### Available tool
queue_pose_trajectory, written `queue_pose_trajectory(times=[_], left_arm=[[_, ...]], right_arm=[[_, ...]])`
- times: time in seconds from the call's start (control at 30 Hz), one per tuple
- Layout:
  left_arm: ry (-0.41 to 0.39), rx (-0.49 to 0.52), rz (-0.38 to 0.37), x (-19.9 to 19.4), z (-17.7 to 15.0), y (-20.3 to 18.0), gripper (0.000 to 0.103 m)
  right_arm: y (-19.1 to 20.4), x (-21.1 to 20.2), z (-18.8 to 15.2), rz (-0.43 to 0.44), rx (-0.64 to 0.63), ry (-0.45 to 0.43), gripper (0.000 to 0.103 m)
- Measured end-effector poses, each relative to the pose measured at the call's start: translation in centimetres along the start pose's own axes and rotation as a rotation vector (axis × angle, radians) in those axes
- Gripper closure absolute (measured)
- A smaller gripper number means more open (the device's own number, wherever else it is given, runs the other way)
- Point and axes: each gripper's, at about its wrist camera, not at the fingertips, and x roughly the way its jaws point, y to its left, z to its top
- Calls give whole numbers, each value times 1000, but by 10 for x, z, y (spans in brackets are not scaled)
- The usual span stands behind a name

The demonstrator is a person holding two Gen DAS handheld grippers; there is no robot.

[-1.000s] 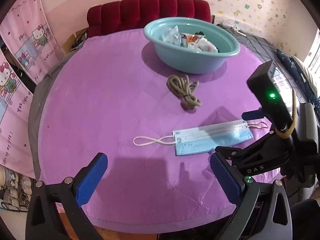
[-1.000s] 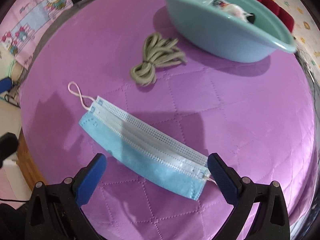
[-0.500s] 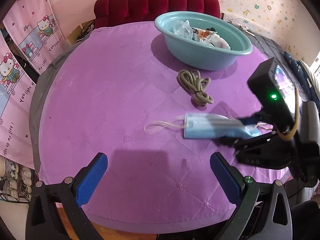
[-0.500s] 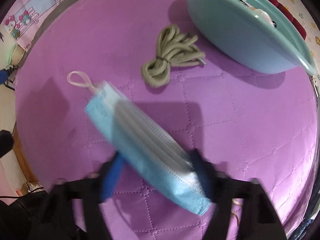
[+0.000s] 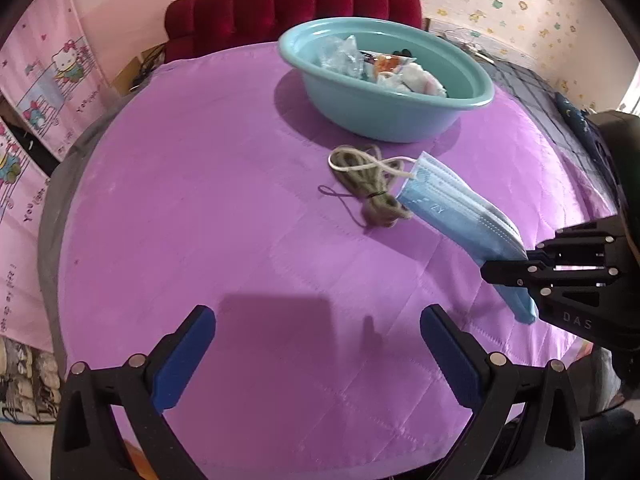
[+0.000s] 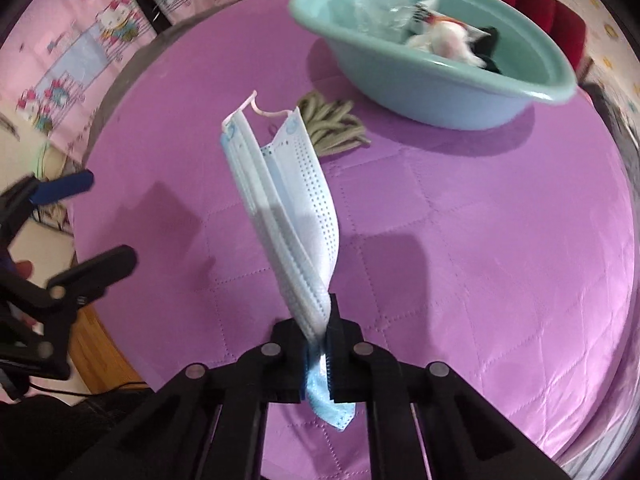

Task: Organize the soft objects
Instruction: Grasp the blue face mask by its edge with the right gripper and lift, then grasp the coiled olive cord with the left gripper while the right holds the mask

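Two grippers: both mine, one in each hand, over a round table spread with a quilted purple cloth (image 5: 200, 200).
Right gripper (image 6: 320, 344): clamped tight on one end of a blue face mask (image 6: 288, 208), my black jaws pressed together with only the fabric between them.
Face mask: lifted clear of the cloth, its pleated body reaching away from my jaws toward the far side of the table, the white ear loop (image 6: 260, 110) at its free end. A short blue corner pokes out on the near side of the jaws. (In the left wrist view the same mask (image 5: 452, 212) slants from my right gripper (image 5: 516, 270) at the right edge toward the middle of the table, its loop (image 5: 360, 166) crossing in front of the cord.)
Left gripper (image 5: 316, 356): wide open, blue pads (image 5: 184, 360) well apart, nothing between them, held above bare purple cloth near the table's front edge.
Cord (image 5: 370, 184): a bundle of olive-grey cord lying on the cloth, between the mask's free end and the basin; in the right wrist view the cord (image 6: 332, 124) shows just beyond the mask's far end.
Basin (image 5: 384, 120): teal plastic, standing on the far half of the table, holding crumpled clear plastic and several small white, orange and dark soft things I cannot tell apart.
Backdrop: a dark red tufted headboard (image 5: 292, 12) behind the table, pink cartoon-cat hangings (image 5: 44, 92) to the left, star-patterned wallpaper to the right.
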Motion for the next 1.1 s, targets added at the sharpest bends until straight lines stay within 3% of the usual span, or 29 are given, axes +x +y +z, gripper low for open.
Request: queue_pose_trajectory(times=[0.2, 0.53, 1.0, 1.1], left_arm=[[-13, 32, -37, 10, 16, -14, 0], [-10, 51, -35, 33, 36, -22, 0], [-37, 29, 0, 70, 76, -28, 0], [-25, 22, 6, 82, 82, -30, 6]], right_arm=[[-25, -14, -16, -16, 116, -18, 98], [-56, -24, -10, -70, 241, -20, 98], [-65, -21, -13, -103, 318, 7, 98], [-68, -22, -12, -101, 330, 15, 98]])
